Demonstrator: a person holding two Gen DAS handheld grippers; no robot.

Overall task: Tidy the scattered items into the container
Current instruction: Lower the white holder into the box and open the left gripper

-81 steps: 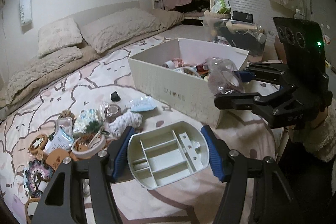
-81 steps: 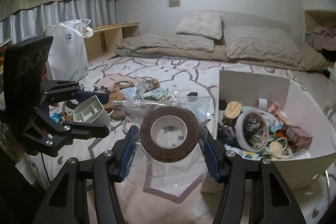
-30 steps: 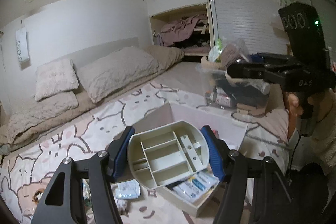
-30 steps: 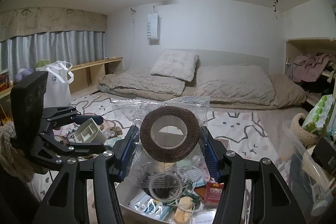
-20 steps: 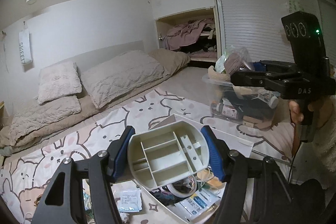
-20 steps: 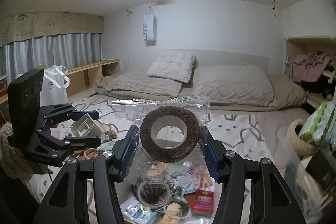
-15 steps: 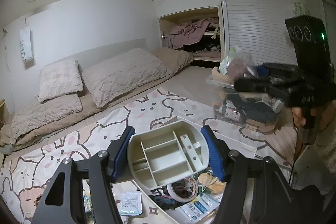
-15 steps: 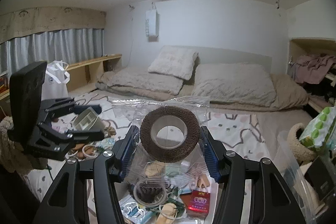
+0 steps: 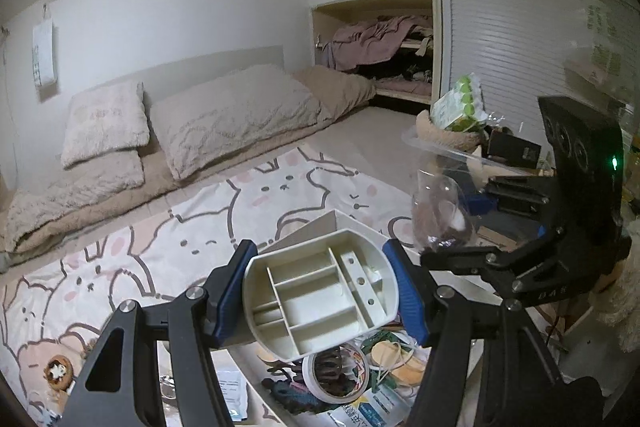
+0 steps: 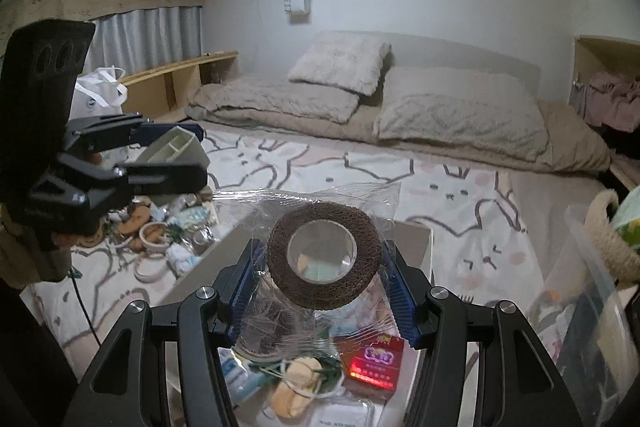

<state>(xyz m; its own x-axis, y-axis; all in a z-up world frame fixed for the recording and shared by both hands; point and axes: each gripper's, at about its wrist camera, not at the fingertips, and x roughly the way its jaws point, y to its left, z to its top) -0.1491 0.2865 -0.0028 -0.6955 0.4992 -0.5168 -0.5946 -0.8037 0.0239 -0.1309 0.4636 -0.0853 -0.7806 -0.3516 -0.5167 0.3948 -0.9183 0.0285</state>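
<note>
Two hand-held grippers hang over an open white box (image 10: 416, 239) on a bed (image 9: 280, 187), each loaded with something to put away. The left gripper (image 9: 320, 301) is pinched on a cream divided tray (image 9: 320, 301), its blue pads (image 9: 230, 293) pressing the tray's two sides, and holds it above the box's near-left part. The right gripper (image 10: 322, 287) is clamped on a brown tape roll (image 10: 322, 261) sealed in a clear bag (image 10: 304, 203), held over the box's open top, with the contents visible below.

The box already holds a good deal: a red packet (image 10: 374, 363), a white tape ring (image 9: 332, 375), paper sachets and other small pieces too jumbled to name. By the look of it, tidying is well under way but not finished. Neither carried item has been let go, so the tray and the bagged roll have yet to be dropped in. Far left on the bedspread, beyond the box, a cluster of loose items (image 10: 160, 227) remains, among them rings, small packets and wooden-looking pieces, so further trips seem likely. A clear bin (image 10: 592, 291) of other things stands at the right of the box; whether it belongs to the job cannot be told.
</note>
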